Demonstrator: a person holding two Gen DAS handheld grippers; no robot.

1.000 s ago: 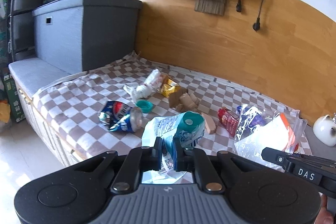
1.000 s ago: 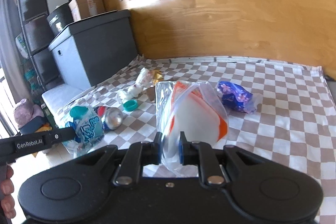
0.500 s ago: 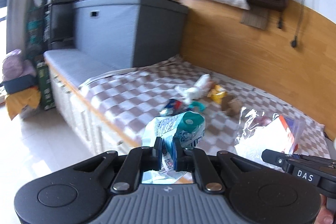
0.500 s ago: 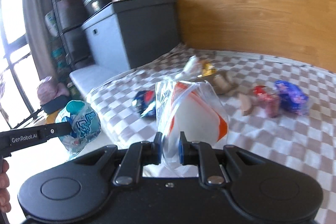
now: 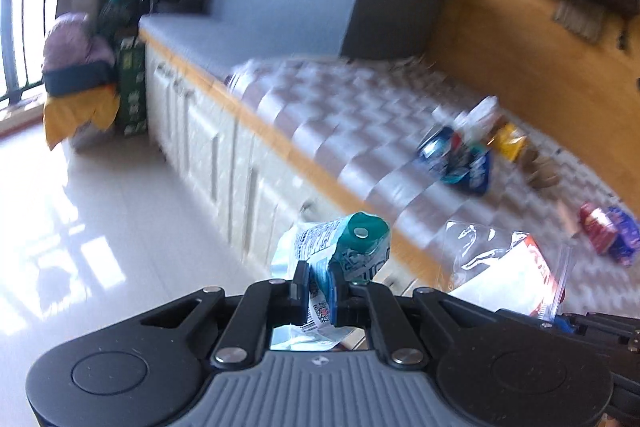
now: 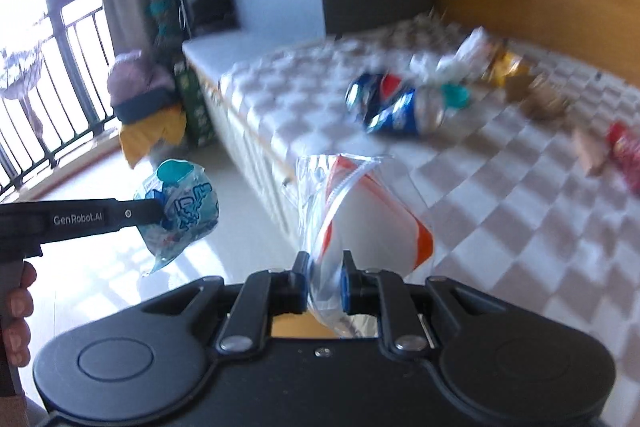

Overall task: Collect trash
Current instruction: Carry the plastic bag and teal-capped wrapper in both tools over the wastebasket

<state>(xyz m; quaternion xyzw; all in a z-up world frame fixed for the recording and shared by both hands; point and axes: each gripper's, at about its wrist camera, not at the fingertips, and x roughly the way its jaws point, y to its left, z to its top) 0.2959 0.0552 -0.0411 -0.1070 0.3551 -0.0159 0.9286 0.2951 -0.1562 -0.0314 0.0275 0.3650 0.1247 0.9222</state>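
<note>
Over the bench edge, at 6 o'clock in each wrist view, both grippers carry a piece of trash out above the pale floor (image 5: 100, 227). The left gripper (image 5: 319, 293) has its jaws pinched fully together on a crumpled teal pouch (image 5: 344, 247); the pouch sticks up toward 12 o'clock from the pads, cap end topmost, so the grip is on its flattened lower part, which suits a thin, limp wrapper. From the right wrist the same pouch (image 6: 180, 203) hangs at 9 o'clock off the left tool, with the person's hand (image 6: 16, 307) on the handle at 8 o'clock.

The right gripper (image 6: 325, 287) is closed nearly as far, its jaws squeezing the gathered neck of a clear bag (image 6: 360, 211) with white and orange inside. Holding it by the neck probably keeps the contents from spilling.

On the checked cloth (image 6: 500, 207), more trash remains: a crushed blue can (image 6: 396, 107) at 1 o'clock, with white paper (image 6: 460, 59) and a yellow wrapper (image 6: 508, 67) just beyond it, and a red packet (image 6: 624, 147) at 3 o'clock. No bin is visible, so where these two loads go cannot be told; most of the collecting appears undone.
</note>
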